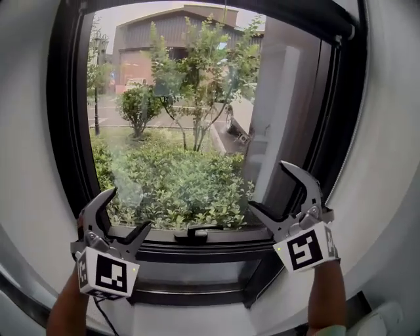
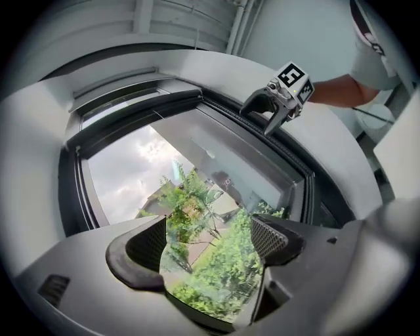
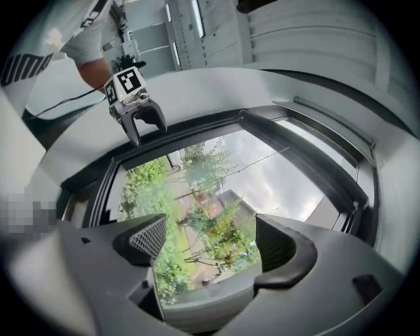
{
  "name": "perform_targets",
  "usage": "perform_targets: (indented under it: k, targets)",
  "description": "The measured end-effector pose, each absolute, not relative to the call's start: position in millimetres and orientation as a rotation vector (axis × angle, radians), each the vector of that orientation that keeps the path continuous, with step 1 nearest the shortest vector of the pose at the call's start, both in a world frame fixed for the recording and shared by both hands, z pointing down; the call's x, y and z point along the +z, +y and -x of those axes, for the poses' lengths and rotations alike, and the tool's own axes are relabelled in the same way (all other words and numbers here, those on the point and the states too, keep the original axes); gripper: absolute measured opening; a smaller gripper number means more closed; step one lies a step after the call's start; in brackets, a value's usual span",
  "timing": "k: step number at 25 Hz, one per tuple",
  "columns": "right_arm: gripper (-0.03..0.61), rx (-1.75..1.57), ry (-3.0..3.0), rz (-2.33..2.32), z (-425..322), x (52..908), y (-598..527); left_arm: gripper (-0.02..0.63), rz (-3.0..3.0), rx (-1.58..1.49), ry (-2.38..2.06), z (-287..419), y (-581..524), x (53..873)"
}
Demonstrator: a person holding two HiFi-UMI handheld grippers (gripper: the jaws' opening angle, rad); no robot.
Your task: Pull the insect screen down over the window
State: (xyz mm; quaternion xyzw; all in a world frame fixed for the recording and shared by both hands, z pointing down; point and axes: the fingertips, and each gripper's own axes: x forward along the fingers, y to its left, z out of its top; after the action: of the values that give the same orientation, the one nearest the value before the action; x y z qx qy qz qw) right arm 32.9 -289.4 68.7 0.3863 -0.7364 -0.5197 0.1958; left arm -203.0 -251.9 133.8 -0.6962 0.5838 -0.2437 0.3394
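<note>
Both grippers, left gripper [image 1: 129, 209] and right gripper [image 1: 268, 185], sit open and empty at the window [image 1: 69, 131] bottom, with maybe a handle [image 1: 195, 231] between them.

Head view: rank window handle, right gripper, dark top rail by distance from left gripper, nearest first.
1. window handle, bottom centre of the frame.
2. right gripper, lower right.
3. dark top rail, across the frame's top, farthest.

Daylight pours through the black-framed window [image 1: 262, 125] mid-frame, white wall [image 1: 29, 164] at left and right. Outside: green shrubs [image 1: 177, 187] low centre, a tree [image 1: 193, 62], a grey building [image 1: 164, 26] up top.
</note>
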Motion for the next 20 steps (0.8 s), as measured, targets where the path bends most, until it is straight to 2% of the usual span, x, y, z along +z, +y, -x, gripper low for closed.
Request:
perform_targets:
  k: [9,20]
  targets:
    - [0.413,-1.614,-1.743,-1.210,-61,-77,-331,0.432,1.445,-0.781,1.491,224,-295,-3]
    - [0.413,-1.637,-1.551,-1.363,-102,-214,-363,0.466,1.197,-0.898,1.600,255,-329,-142]
